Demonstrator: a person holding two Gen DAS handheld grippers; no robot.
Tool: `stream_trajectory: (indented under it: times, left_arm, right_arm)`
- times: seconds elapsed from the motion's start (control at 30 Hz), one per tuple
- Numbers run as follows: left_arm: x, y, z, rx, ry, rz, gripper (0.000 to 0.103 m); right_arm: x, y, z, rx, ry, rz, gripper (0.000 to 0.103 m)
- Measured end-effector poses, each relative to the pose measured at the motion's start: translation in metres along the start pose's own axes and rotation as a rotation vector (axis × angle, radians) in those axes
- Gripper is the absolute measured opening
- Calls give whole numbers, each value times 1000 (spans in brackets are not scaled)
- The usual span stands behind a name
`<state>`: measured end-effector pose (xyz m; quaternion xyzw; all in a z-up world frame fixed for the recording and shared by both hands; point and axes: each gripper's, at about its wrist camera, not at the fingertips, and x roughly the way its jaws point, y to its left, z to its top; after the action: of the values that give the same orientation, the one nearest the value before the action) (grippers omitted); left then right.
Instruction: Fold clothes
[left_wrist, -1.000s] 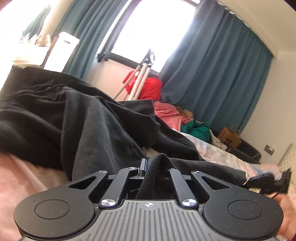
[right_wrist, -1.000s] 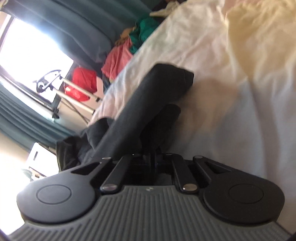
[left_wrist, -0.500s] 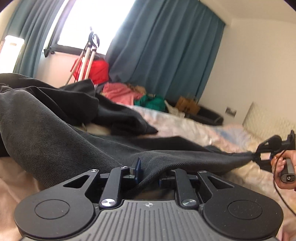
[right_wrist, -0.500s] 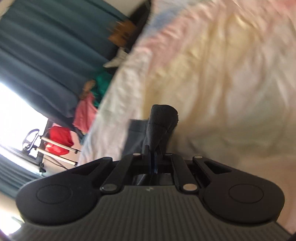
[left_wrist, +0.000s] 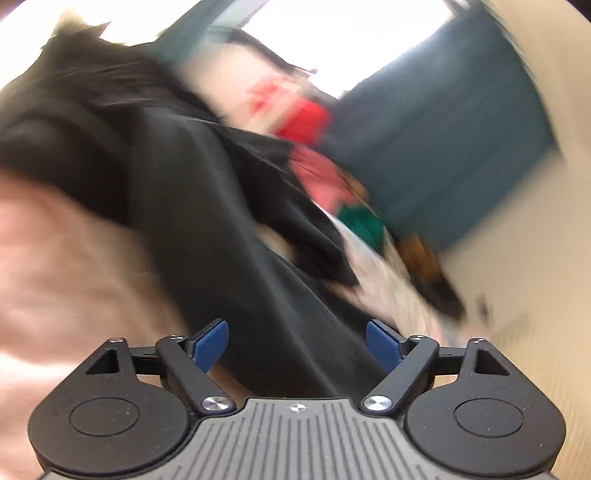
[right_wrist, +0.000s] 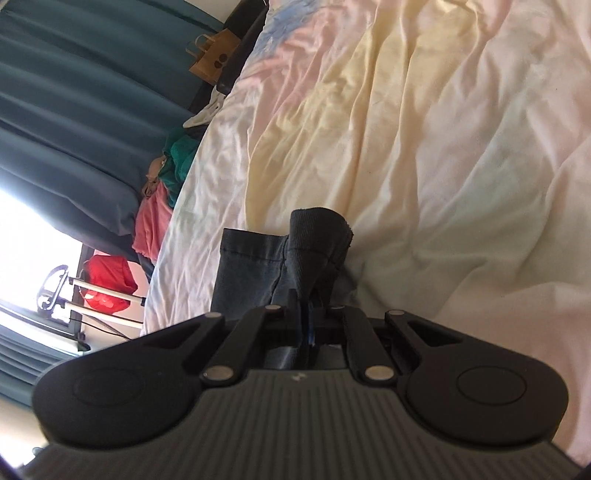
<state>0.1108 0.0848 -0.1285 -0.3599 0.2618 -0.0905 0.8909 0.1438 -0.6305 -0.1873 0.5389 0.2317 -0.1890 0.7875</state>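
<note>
My left gripper (left_wrist: 297, 345) is spread over the trousers (left_wrist: 229, 221); my right gripper (right_wrist: 308, 314) pinches their hem (right_wrist: 317, 236).

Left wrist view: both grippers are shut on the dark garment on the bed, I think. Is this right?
Not quite. The left gripper is open: in the left wrist view its jaws stand wide apart with the dark garment lying loose between them. Only the right gripper is shut on the garment's hem, above the bed.
</note>
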Motion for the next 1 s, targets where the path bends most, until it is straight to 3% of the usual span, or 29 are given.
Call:
stream_trajectory:
  times: [0.33,0.43,0.5,0.57,0.63,0.73,0.9,1.0]
  left_arm:
    - [-5,131,77,-631,-302,192,88]
    - [-6,159,92,-760,-341,218,69]
    - [-6,164,98,-771,-318,246,42]
    - [-9,166,104,-734,-294,259,23]
    - [-13,167,111,-704,-283,258,18]
    - [-37,154,122,-644,-332,274,13]
    - [-104,124,160,-505,-401,299,11]
    - [-137,114,178,-496,-360,298,11]
  right_arm:
    - [24,1,2,43,-37,68,7]
    - [29,-2,2,102,-52,117,7]
    - [31,1,2,101,-63,121,7]
    - [31,5,3,80,-81,119,7]
    - [30,7,3,65,-98,121,7]
    - [25,8,6,69,-106,136,7]
    - [4,-2,14,129,-132,148,6]
    - [-10,-8,18,145,-136,150,6]
